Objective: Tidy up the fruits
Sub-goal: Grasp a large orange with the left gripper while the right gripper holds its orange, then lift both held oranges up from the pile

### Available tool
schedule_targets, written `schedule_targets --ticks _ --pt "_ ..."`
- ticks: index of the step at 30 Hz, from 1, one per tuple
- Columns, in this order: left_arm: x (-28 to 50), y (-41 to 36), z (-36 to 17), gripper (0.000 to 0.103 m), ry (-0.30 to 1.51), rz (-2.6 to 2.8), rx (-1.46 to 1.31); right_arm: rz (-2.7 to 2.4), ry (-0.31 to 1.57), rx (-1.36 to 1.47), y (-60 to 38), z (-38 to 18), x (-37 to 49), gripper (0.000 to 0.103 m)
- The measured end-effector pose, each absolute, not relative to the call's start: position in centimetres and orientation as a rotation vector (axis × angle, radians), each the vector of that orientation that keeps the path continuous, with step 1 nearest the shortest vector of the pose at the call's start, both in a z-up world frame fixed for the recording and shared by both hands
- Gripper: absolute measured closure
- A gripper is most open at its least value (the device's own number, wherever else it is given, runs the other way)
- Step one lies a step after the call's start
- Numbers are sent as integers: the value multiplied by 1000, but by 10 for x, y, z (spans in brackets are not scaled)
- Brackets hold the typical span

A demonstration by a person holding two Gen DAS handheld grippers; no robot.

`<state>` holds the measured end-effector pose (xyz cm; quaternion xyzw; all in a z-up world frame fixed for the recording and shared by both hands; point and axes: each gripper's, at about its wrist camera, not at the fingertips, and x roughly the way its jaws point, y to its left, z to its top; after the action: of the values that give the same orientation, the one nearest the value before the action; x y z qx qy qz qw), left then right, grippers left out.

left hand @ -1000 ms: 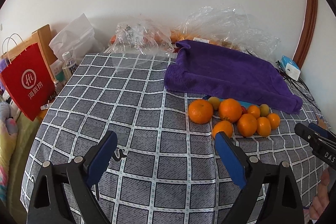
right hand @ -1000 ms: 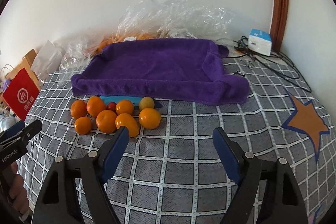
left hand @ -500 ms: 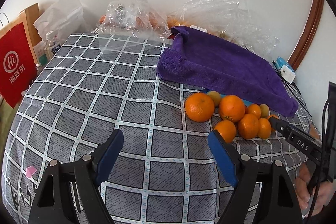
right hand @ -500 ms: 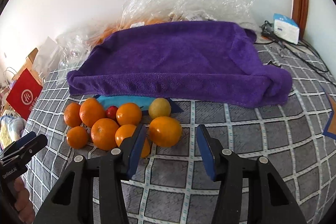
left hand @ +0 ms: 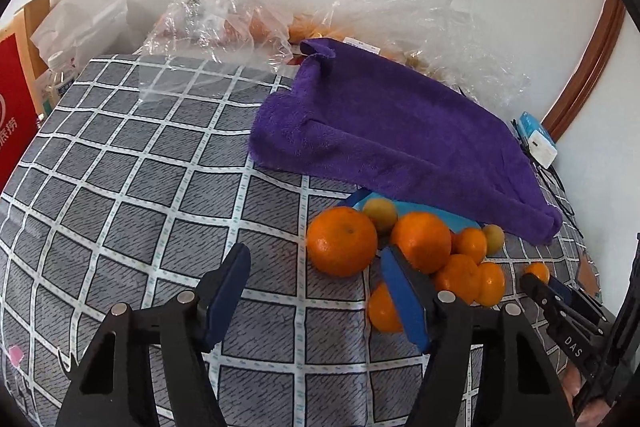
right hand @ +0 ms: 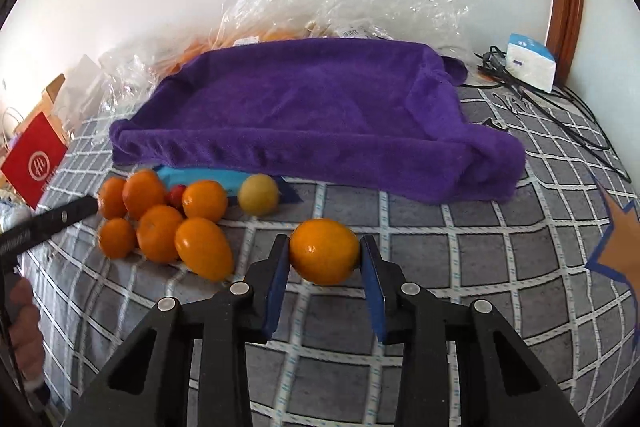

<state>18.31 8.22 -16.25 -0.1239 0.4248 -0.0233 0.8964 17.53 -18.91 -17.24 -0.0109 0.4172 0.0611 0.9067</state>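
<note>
A pile of several oranges (right hand: 160, 223) with a small red fruit (right hand: 176, 195) and a yellow-green fruit (right hand: 259, 194) lies on the checked cloth before a purple towel-lined tray (right hand: 304, 107). My right gripper (right hand: 325, 259) is shut on an orange (right hand: 324, 251), just right of the pile. My left gripper (left hand: 316, 279) is open and empty, its right finger (left hand: 404, 307) in front of the pile, near the big orange (left hand: 342, 241). The pile also shows in the left wrist view (left hand: 460, 267), with the purple tray (left hand: 392, 131) behind.
Clear plastic bags with more fruit (left hand: 224, 15) lie along the wall. A red paper bag (right hand: 34, 159) and a bottle (left hand: 56, 75) stand at the left edge. A white box (right hand: 530, 61) and black cables (right hand: 560, 115) lie at the far right. A blue sheet (right hand: 204, 177) sits under the tray.
My right gripper has closed on the rightmost orange, now apart from the pile. My left gripper has moved closer to the pile, still open.
</note>
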Motion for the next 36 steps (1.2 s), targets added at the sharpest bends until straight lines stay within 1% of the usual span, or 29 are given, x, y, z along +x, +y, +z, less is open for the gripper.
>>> schedule_targets --ticks 6,9,11,13,18,25,32,33,35,36 --pt "199 66 -169 37 905 -39 -215 135 868 -4 -198 -179 173 68" --pt "199 57 -172 46 894 -8 -170 131 869 -26 -198 -182 172 67" --pt "199 53 -173 56 885 -11 -136 137 863 -32 -196 -183 172 66" --pt "196 52 -172 64 877 -20 -134 126 863 -46 -194 -183 173 66" --pt "189 60 -166 64 898 -8 -146 129 863 -48 -194 -184 172 66" --pt "167 80 -172 63 860 42 -168 129 866 -30 -197 -184 171 66" --pt "165 85 -174 61 849 31 -199 129 870 -46 -195 -184 171 65" --pt "166 85 -174 60 851 29 -198 132 869 -43 -195 -184 171 65" --pt "166 82 -175 52 852 12 -194 137 869 -28 -197 -184 171 65" --pt "166 81 -175 50 854 4 -188 138 868 -19 -199 -184 171 65"
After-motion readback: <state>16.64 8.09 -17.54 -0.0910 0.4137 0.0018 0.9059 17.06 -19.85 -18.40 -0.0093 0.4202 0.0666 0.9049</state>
